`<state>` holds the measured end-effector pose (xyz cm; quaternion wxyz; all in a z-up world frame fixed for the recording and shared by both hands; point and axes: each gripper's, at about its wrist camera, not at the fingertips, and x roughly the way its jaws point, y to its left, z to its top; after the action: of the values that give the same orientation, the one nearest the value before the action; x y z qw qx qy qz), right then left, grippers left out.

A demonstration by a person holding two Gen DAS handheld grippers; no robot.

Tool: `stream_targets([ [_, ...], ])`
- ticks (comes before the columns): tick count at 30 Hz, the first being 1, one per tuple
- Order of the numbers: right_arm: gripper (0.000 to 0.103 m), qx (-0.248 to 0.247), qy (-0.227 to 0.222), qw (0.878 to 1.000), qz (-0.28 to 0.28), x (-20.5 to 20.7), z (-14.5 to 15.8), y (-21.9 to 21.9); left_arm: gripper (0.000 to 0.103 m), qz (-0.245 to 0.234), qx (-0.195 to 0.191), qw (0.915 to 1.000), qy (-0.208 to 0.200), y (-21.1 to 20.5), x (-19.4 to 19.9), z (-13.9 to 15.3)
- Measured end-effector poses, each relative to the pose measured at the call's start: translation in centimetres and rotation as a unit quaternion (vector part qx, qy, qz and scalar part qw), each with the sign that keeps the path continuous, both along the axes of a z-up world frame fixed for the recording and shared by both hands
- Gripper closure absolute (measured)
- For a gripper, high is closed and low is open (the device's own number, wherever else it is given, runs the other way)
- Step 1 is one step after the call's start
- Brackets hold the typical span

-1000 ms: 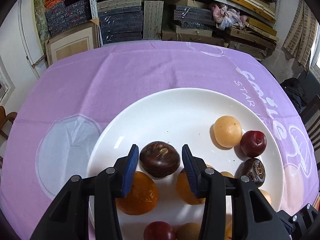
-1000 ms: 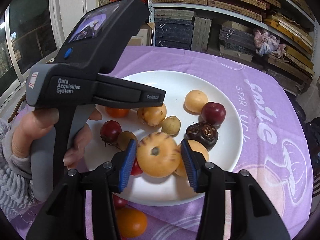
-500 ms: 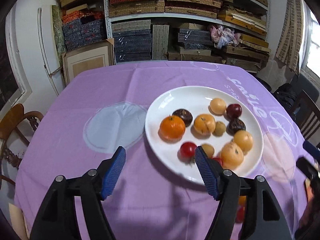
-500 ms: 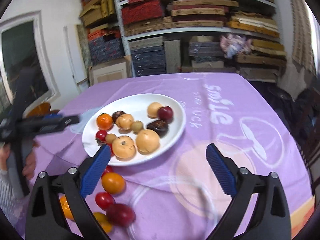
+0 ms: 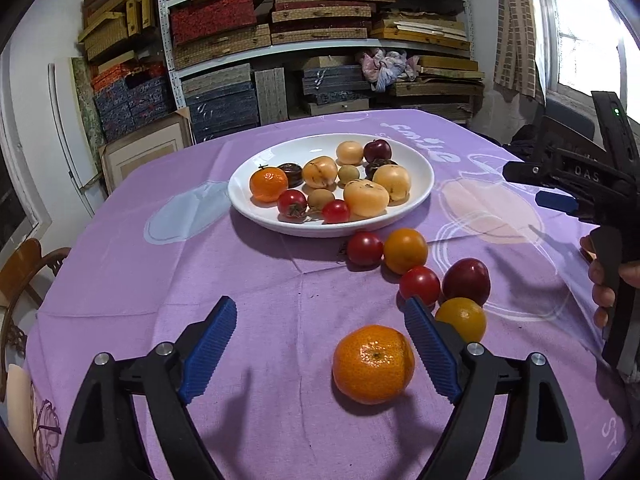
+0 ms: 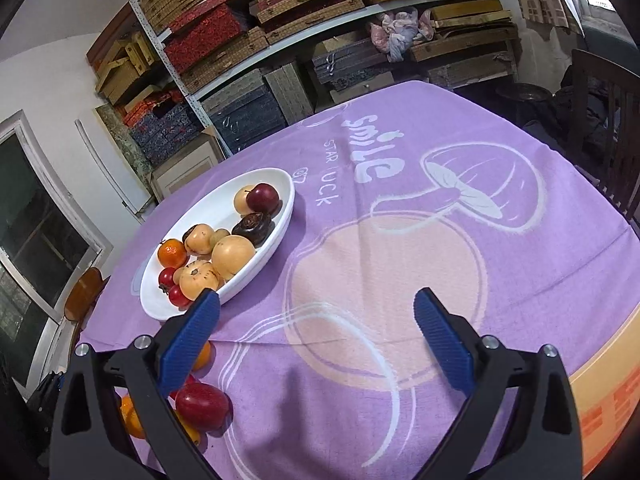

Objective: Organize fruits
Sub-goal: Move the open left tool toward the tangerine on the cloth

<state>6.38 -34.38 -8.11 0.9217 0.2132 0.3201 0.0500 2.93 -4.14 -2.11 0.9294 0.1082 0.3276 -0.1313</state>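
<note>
A white plate on the purple tablecloth holds several fruits: a mandarin, pale orange fruits, dark ones, small tomatoes. It also shows in the right wrist view. Several loose fruits lie on the cloth in front of it: a mandarin, a red tomato, an orange tomato, a dark red plum. My left gripper is open and empty, with the near mandarin just inside its right finger. My right gripper is open and empty over bare cloth; the plum lies by its left finger.
Shelves stacked with boxes stand behind the table. A wooden chair is at the left edge, another chair at the right. The right hand-held gripper body hangs over the table's right side.
Both grippers have let go of the fruit on the plate, opened wide and pulled back toward the near side of the table. The loose fruits have come into the left wrist view.
</note>
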Motion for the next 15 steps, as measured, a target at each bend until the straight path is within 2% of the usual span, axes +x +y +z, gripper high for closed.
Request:
stream_targets([
  [3, 0.007, -0.007, 0.002, 1.0, 0.004, 0.1, 0.0, 0.3, 0.016, -0.012, -0.003, 0.9998, 0.014, -0.2, 0.3, -0.7],
  [6, 0.007, -0.014, 0.003, 1.0, 0.007, 0.2, 0.0, 0.7, 0.015, -0.013, 0.014, 0.9993, 0.031, -0.6, 0.4, -2.0],
  [15, 0.007, -0.017, 0.005, 1.0, 0.01, 0.2, -0.1, 0.8, 0.015, -0.011, 0.004, 0.9991, 0.04, 0.0, 0.1, -2.4],
])
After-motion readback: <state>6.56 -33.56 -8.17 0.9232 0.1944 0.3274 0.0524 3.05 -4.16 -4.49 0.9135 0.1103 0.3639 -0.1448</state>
